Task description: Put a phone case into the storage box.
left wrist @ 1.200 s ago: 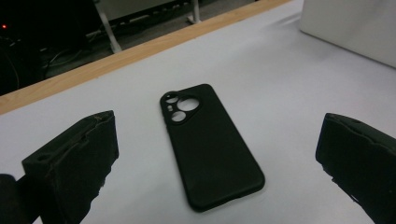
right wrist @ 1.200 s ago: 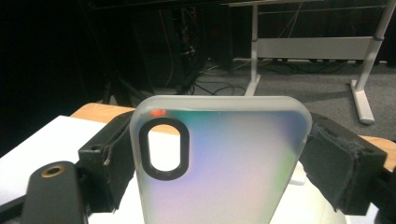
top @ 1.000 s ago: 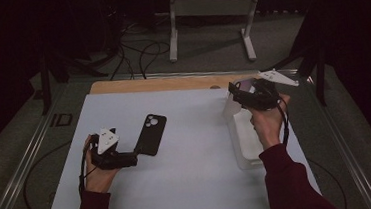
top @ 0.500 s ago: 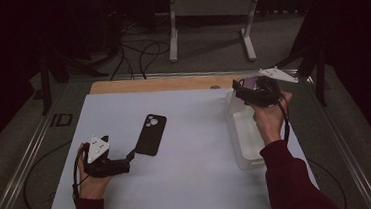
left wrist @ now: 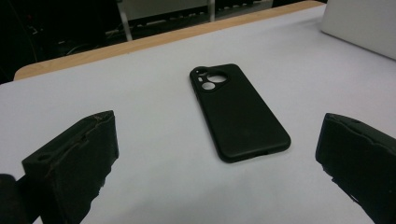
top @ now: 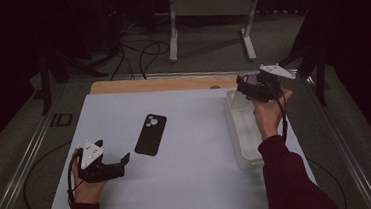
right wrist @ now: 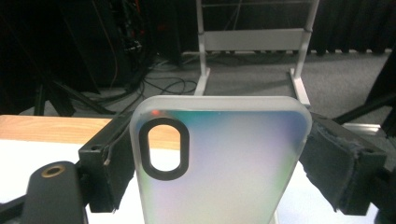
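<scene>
The table (top: pixel 190 184) carries a clear bin (top: pixel 246 140) at its right edge and a black case (left wrist: pixel 238 112) lying flat, camera cutout up. The right claw (right wrist: pixel 219 163) grips a pale case (right wrist: pixel 224 158) by its sides, lifted over the bin (probably just taken out). The left claw (left wrist: pixel 210 168) rests released, aimed at the black case.
</scene>
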{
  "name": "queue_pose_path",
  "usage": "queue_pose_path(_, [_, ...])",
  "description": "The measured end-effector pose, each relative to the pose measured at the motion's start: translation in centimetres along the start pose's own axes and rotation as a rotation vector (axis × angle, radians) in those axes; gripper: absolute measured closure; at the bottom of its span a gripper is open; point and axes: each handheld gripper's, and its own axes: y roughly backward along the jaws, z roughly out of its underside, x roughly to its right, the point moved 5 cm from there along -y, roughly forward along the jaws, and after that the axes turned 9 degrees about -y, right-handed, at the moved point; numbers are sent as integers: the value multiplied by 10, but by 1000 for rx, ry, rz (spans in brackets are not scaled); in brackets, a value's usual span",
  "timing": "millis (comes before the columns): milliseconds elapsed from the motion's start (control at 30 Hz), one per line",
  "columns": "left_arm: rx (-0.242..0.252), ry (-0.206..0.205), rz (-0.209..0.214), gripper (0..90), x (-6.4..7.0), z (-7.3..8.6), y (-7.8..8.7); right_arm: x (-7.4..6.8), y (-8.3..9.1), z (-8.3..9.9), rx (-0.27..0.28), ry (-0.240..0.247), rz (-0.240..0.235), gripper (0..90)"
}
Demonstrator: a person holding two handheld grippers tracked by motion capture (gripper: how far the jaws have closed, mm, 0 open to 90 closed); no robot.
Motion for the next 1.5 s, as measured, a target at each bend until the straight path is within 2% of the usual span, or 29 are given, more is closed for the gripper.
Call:
queue_pose_path(67, [-3,2,1,0,0,1,0,2,-2,1,-5,-2,6,170])
queue_pose_path(167, [-2,3,0,0,0,1,1,7,-12,4,-26,0,40,170])
queue_pose_path(467, [10,13,-5,0,-1,0,3,13,-26,12,-62,-9,72,169])
queue_pose_path(667, [7,14,-4,0,-1,1,2,10,-36,19,-89,-2,82,169])
queue_pose_path(833, [9,14,-1,0,0,1,2,9,-43,24,-107,29,103,168])
queue_pose_path(933, [13,19,-1,0,0,0,2,10,-47,27,-118,20,115,168])
queue_pose_path(1233, [14,20,3,0,0,0,2,10,-59,37,-154,35,146,167])
queue_pose_path(1367, [15,21,2,0,0,0,3,13,-66,43,-191,37,176,167])
queue_pose_path(1500, [17,23,3,0,0,0,3,13,-69,46,-210,48,181,167])
